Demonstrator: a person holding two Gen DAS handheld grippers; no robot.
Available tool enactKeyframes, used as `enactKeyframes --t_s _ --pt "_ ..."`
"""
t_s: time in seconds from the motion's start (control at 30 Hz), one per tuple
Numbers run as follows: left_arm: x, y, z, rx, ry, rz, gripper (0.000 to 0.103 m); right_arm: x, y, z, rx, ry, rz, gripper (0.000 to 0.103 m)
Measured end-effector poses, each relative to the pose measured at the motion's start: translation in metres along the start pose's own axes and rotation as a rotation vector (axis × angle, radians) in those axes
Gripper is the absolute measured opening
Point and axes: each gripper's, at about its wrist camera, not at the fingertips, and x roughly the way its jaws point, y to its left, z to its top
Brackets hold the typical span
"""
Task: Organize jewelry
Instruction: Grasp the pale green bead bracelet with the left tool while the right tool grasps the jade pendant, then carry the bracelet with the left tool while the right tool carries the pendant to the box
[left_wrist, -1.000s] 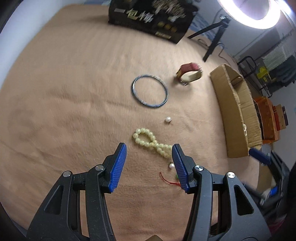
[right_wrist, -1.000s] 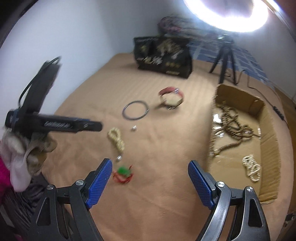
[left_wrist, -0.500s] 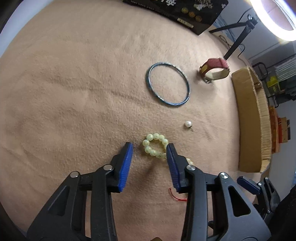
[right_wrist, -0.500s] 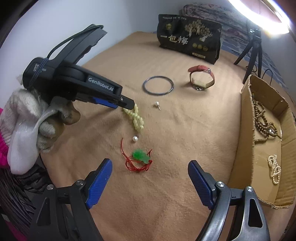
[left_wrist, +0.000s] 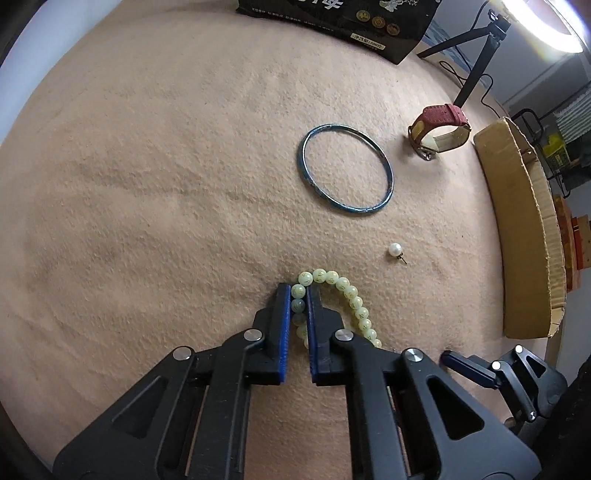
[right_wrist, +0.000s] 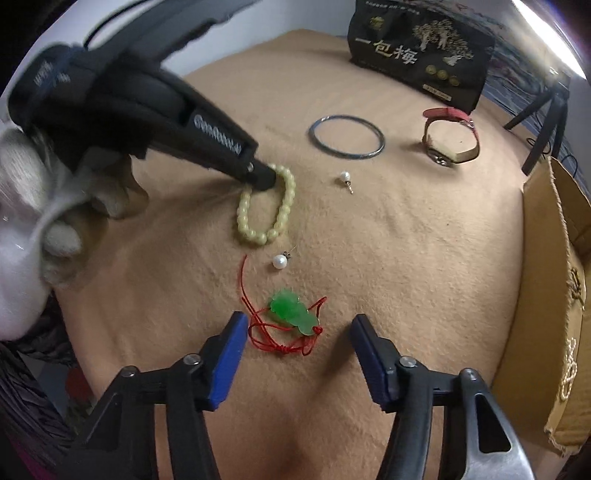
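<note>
Pale yellow-green bead bracelet (left_wrist: 334, 291) lies on the tan cloth, well left of the open cardboard box (left_wrist: 524, 229); the left gripper (left_wrist: 298, 295) pinches its near strand. The step appears to be pickup; next likely a lift and carry to that box. The right gripper (right_wrist: 297, 336) hangs spread around the green pendant on red cord (right_wrist: 291, 312). The black package (right_wrist: 417, 48) reads "一包梅".

Pale yellow-green bead bracelet (left_wrist: 345, 295) lies flat on tan cloth — one end pinched between blue pads. Green carved pendant on red cord (right_wrist: 291, 312) nearby; thin blue-grey bangle (right_wrist: 347, 137) farther back.
</note>
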Motion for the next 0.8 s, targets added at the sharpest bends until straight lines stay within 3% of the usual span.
enactKeyframes --t_s 0.17,0.23,0.27,0.6,0.8 --pt "-0.003 -0.001 -0.003 0.010 -0.014 0.012 0.006 0.000 0.002 0.001 -0.015 0.001 -0.011 0.030" --pt "-0.005 -0.002 -0.003 0.006 -0.019 0.012 0.005 -0.001 0.001 0.001 -0.004 0.000 0.005 0.024" --pt "-0.006 -0.002 -0.003 0.002 -0.024 0.011 0.005 -0.002 0.001 0.001 -0.001 0.000 0.009 0.013" --pt "-0.034 -0.008 -0.006 0.017 -0.093 -0.024 0.005 -0.013 -0.007 0.004 0.032 -0.024 0.047 0.011" --pt "-0.055 -0.015 -0.002 0.012 -0.133 -0.091 0.005 -0.027 -0.018 0.009 0.076 -0.064 0.047 0.011"
